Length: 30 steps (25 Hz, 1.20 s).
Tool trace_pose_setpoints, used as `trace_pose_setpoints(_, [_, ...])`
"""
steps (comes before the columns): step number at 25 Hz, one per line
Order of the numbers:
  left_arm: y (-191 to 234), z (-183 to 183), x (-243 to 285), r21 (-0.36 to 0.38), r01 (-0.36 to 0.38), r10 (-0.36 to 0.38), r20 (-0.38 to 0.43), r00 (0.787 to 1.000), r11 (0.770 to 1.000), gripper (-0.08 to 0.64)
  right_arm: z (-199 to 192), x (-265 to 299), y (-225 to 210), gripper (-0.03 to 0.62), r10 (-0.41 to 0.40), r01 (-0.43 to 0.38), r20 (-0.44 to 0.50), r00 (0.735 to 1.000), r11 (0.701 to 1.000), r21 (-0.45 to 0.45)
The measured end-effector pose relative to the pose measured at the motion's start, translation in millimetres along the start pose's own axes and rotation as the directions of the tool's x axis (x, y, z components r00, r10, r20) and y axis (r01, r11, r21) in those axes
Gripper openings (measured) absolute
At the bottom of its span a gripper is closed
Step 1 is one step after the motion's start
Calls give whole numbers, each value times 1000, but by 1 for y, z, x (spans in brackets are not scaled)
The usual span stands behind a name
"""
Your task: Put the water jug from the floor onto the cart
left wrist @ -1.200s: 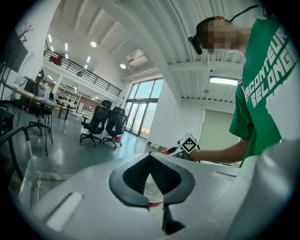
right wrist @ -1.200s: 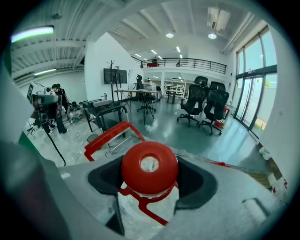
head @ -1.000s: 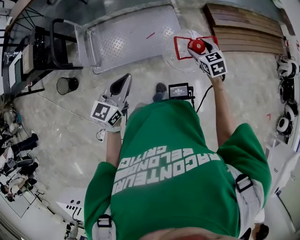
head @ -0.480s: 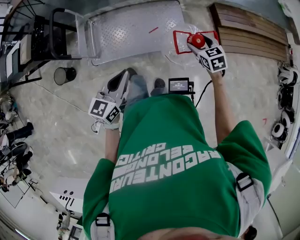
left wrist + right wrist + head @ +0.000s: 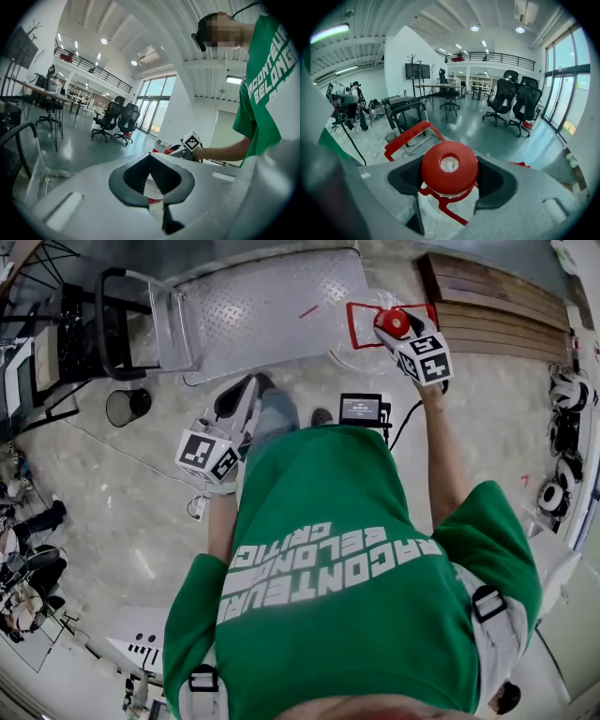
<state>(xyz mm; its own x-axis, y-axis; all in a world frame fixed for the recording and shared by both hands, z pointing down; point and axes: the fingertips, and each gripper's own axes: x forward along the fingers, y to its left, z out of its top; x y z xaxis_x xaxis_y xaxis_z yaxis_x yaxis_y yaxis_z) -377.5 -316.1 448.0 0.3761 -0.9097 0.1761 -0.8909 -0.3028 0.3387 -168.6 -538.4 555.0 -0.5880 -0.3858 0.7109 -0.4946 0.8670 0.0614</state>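
Finding one: the right tool (image 5: pixel 451 177) is clamped on the red cap (image 5: pixel 449 164) of the water jug (image 5: pixel 364 345). In the right gripper view both dark pads press against the sides of the cap. The jug's red carrying handle (image 5: pixel 408 135) shows just beyond it.

Finding two: the left tool (image 5: pixel 150 159) has its jaws together at the tips and holds nothing. It hangs in front of the person's left knee, well apart from the jug.

Finding three: the jug stands upright, long axis vertical and neck uppermost, directly beneath the right tool. It sits just beside the end of the cart deck (image 5: pixel 262 306) farthest from the cart handle (image 5: pixel 112 326). No view settles whether its base rests on the floor or is clear of it. It is not on the deck.

Assessment: the move ahead turns on one relation. In the head view the deck lies to the left of the jug, between it and the left tool. The right hand is the nearer one and carries the only grip. A grip on the cap alone leaves the heavy body free to swing, so I judge the left tool will be needed at the handle or body.
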Motion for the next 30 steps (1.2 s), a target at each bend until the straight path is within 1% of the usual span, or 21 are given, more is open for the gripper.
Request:
trace_pose_setpoints(5, [61,20,10,-10,10,-10,-19,1000,1000,14,32,41,-5,299,-18,18,-33,999,1000,6])
trace_pose_setpoints(9, [93,37,14,-14,7,-7,-16,1000,1000,14,55,58,-7,299,-31,32,-42,999,999,9])
trace_pose_setpoints(15, [145,51,9,-31,33,-33,-13,999,999,14,94,98,6,299,-32,33,-58,998,999,11])
trace_pose_setpoints(19, [172,56,4,-44,37,-37,-11,999,998,14,119,128,16,299,-16,16,-65,998,1000,-3])
trace_pose_setpoints(23, [189,59,-3,-43,21,-21,-14,1000,999,14,138,158,29,299,13,-16,-77,997,999,-34])
trace_pose_setpoints(25, [195,59,-5,-38,6,-6,-22,1000,999,14,145,172,33,299,34,-39,-86,996,998,-52])
trace_pose_setpoints(30, [209,61,-9,-62,-56,55,-15,998,997,14,160,218,44,301,97,-109,-114,989,989,-104])
